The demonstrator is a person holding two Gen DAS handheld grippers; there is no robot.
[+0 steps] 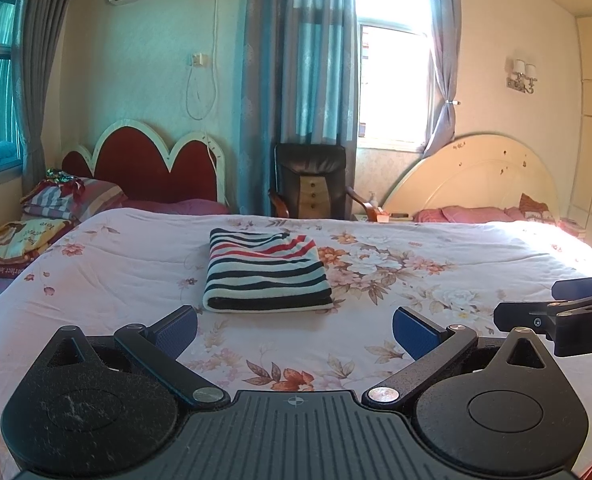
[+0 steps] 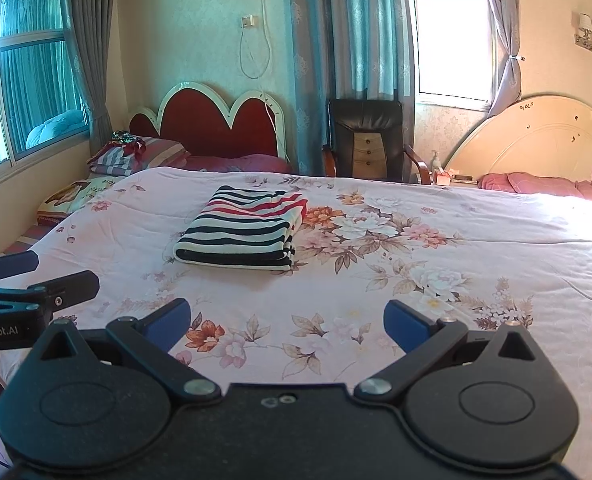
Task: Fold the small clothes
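On the bed's flowered quilt the striped garment lies already folded into a flat, thick rectangle, and nothing touches it. Both tools hang low over the quilt on the near side of it, apart from the cloth. The left tool has its blue pads spread wide and holds nothing; the garment lies straight ahead of it, a little to its left, with the thick folded edge turned toward the tool. The right tool is also spread and empty; from it the garment lies ahead and clearly to the left. The long axis of the garment seems to run away from the tools, toward the black chair. I judge the left tool is the nearer one, so it would reach the folded edge first.
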